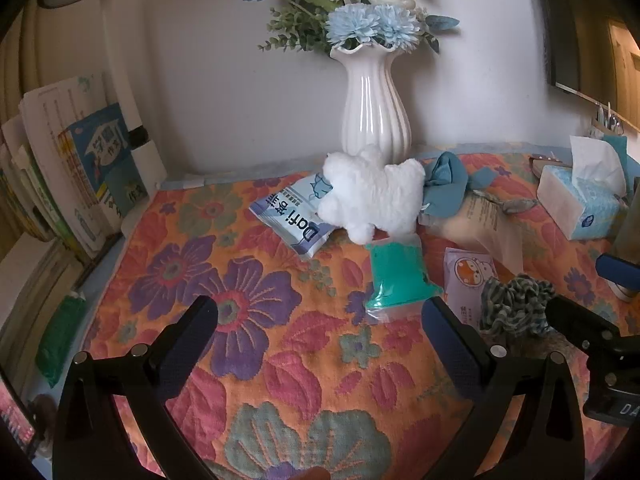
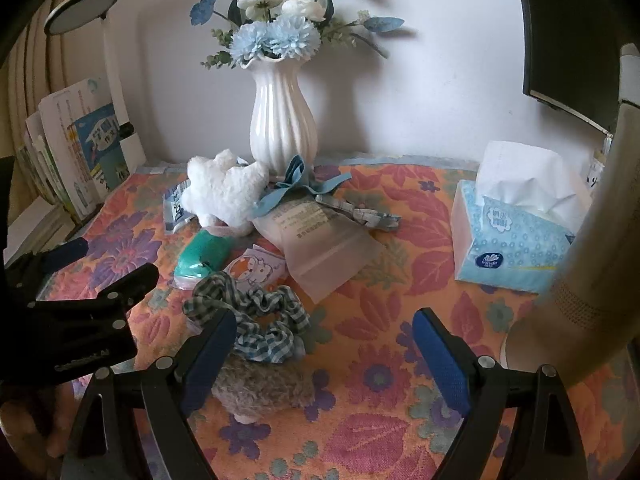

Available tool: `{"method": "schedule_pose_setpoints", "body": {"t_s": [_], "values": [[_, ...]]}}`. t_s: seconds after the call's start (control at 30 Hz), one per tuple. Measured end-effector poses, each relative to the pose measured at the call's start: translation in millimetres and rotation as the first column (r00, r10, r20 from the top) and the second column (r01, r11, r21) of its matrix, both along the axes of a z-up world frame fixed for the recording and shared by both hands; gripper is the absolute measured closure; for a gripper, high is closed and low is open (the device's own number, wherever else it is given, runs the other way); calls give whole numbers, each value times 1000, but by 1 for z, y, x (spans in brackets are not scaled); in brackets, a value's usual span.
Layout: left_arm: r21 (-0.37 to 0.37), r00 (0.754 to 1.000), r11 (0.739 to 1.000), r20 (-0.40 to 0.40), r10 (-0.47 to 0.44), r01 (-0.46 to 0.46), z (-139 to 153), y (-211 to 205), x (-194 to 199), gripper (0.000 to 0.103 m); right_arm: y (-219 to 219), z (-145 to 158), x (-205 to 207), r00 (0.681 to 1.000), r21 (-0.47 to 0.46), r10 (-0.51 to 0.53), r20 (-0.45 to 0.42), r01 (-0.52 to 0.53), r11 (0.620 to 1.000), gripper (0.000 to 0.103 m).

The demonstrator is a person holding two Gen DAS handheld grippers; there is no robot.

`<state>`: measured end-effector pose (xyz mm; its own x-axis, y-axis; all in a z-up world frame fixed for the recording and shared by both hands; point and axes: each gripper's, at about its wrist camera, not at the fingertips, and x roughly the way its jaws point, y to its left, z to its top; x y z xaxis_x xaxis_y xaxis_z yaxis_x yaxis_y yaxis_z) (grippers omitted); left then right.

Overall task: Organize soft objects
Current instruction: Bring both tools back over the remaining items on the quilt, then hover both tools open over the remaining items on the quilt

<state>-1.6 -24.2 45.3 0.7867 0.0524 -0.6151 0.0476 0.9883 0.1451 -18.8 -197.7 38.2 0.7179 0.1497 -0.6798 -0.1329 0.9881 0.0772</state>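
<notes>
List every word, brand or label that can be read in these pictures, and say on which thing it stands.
"Dafi": on the flat blue and white plastic packet under the white plush toy.
Chinese characters beside it: too distorted to quote.
Logo on the light blue tissue pack: too small to read.
Print on the frosted translucent pouch: blurred.
Titles on the upright books: unreadable.

Left gripper (image 1: 320,316): matte black plastic frame, two angled fingers with dark blue textured pads (image 1: 452,344) on their inner faces, round silver screw heads at the finger joints. Right gripper (image 2: 325,334): same build, black arms, brighter blue ribbed pads (image 2: 440,360), silver screws. Pale embossed lettering on the black body, unreadable. Fingers of a hand (image 2: 24,420) behind left gripper's body.
</notes>
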Motion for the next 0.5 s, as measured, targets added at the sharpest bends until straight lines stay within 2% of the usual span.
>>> {"method": "schedule_pose_setpoints", "body": {"t_s": [0.5], "values": [[-18, 1000, 1000, -8, 13, -13, 0, 3, 0, 1, -2, -4, 4, 1000, 5, -1, -18, 1, 1000, 12]]}}
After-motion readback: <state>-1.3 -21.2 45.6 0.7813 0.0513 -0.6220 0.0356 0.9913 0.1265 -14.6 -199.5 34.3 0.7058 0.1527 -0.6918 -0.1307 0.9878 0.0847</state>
